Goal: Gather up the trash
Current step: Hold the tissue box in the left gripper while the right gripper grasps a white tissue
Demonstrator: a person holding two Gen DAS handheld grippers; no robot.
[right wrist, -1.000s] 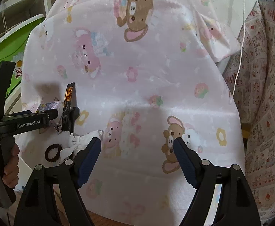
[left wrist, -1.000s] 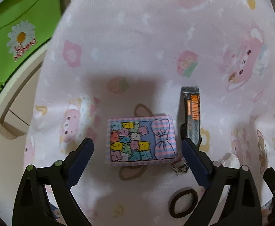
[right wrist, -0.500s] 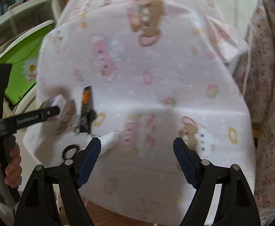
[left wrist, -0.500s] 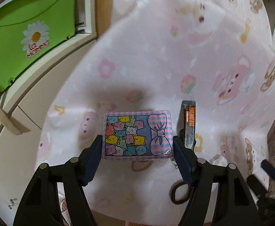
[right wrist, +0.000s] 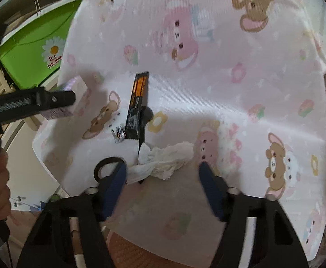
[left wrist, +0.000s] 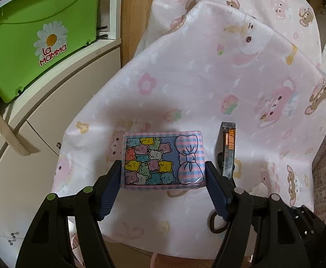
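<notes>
both cams sit on the grippers, looking steeply down at the cloth (left wrist: 207, 78); left view's close on the box (left wrist: 163, 160) near the cloth's left edge; right view sits further right; both share the sachet (right wrist: 138, 105), box and green bin (left wrist: 28, 40)

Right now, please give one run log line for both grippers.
left gripper: shut on bear-print box | right gripper: closing around crumpled tissue, not yet gripped
</notes>
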